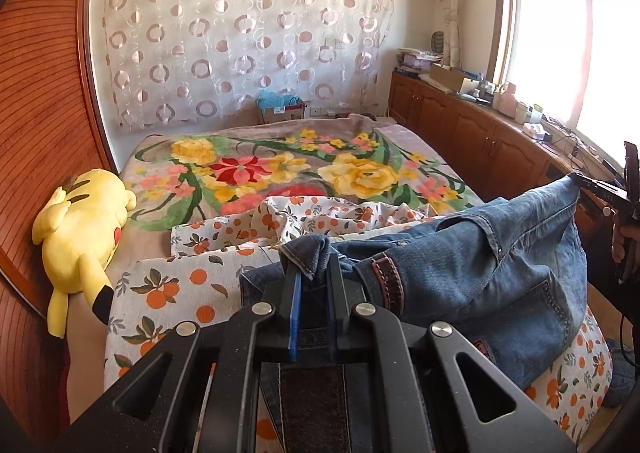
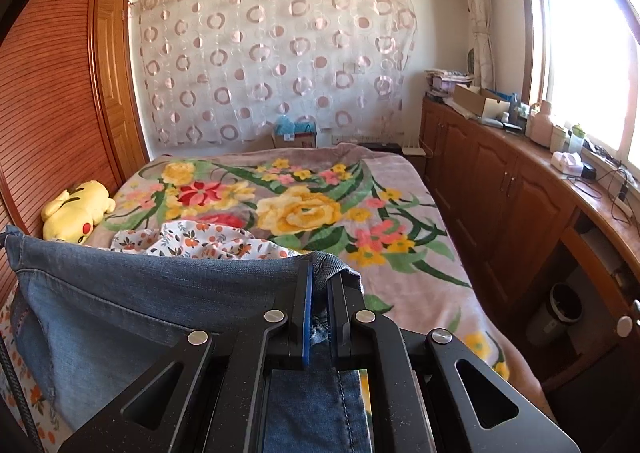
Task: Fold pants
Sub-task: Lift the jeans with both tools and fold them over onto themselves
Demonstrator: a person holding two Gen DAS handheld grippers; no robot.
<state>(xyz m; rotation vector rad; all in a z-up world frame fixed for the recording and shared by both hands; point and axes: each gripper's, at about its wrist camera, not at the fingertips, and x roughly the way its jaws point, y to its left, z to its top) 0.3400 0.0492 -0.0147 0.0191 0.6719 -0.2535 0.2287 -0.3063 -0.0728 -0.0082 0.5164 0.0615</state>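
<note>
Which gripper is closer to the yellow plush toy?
Left. The left gripper, shut on the jeans, is just right of the plush toy; the right gripper holds the jeans' far end.

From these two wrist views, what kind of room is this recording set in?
Most likely a home bedroom: a bed under a floral blanket, a yellow plush toy by the wooden headboard, and a patterned curtain on the far wall.

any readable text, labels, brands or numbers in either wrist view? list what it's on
None can be read.
Cardboard box by the curtain: a small label, too blurred.
Jeans: a reddish patch near the waistband, no legible lettering.
Left tongs, right tongs: no markings show.
Clutter on the cabinet top: too small.
</note>
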